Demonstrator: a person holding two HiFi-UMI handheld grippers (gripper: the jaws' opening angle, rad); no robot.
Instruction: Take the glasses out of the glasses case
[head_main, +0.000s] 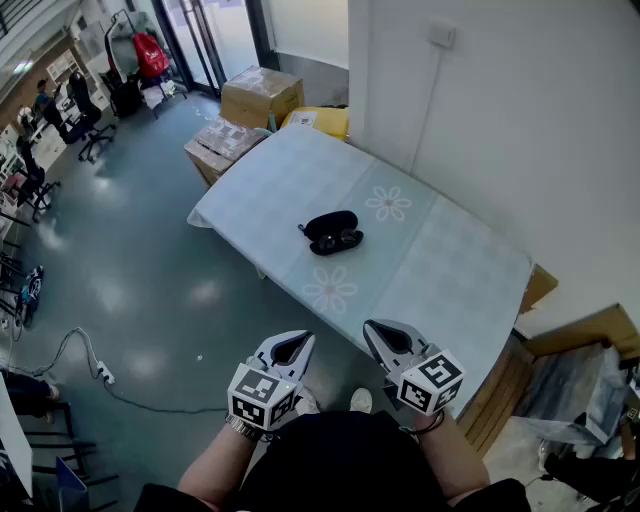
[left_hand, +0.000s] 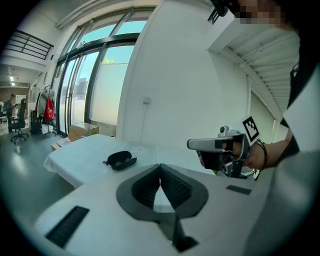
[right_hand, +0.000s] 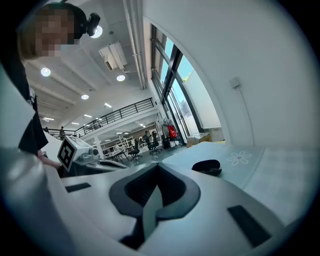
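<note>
A black glasses case (head_main: 331, 233) lies near the middle of a table (head_main: 460, 270) covered by a pale cloth with flower prints. Its lid stands partly open and dark glasses show inside. Both grippers hang in front of the table's near edge, well short of the case. My left gripper (head_main: 304, 339) is shut and holds nothing. My right gripper (head_main: 371, 328) is shut and empty too. The left gripper view has the case (left_hand: 120, 160) ahead on the left and the right gripper (left_hand: 192, 144) beside it. In the right gripper view the case (right_hand: 207, 166) lies ahead to the right.
Cardboard boxes (head_main: 260, 95) and a yellow item (head_main: 320, 121) stand past the table's far end. A white wall (head_main: 500, 120) runs along the table's right side. Wooden boards (head_main: 505, 385) lie at the near right. A cable with a plug strip (head_main: 100, 375) crosses the floor at the left.
</note>
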